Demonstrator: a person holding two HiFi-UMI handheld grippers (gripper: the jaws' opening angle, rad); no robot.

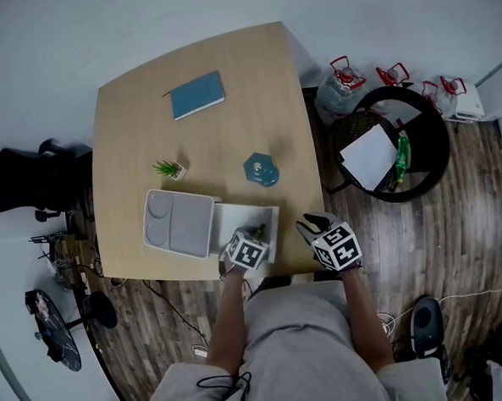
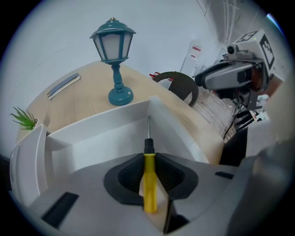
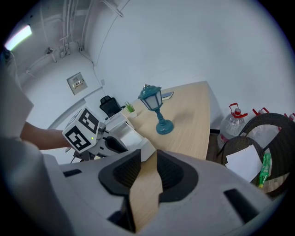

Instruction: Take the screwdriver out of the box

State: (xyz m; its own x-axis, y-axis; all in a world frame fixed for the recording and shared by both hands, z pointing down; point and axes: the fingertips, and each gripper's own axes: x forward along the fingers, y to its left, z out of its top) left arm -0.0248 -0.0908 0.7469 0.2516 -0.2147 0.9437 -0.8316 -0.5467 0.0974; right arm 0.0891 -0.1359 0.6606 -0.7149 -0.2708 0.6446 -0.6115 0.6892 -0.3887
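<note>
A white box (image 1: 251, 222) stands open near the table's front edge, and its lid (image 1: 179, 223) lies to its left. My left gripper (image 1: 253, 234) is over the box's near side, shut on the screwdriver (image 2: 149, 180). The jaws clamp its yellow handle, while the black collar and thin metal shaft (image 2: 148, 126) point forward over the box's inside (image 2: 110, 138). Whether the tip touches the box floor is not visible. To the right of the box, my right gripper (image 1: 317, 223) is at the table's front right corner, open by a narrow gap (image 3: 148, 154) with nothing in it.
A teal lantern lamp (image 1: 261, 168) stands behind the box, with a small potted plant (image 1: 170, 169) to its left and a blue notebook (image 1: 197, 94) farther back. A dark round chair (image 1: 404, 144) holding papers is right of the table. A black office chair (image 1: 29, 179) stands at the left.
</note>
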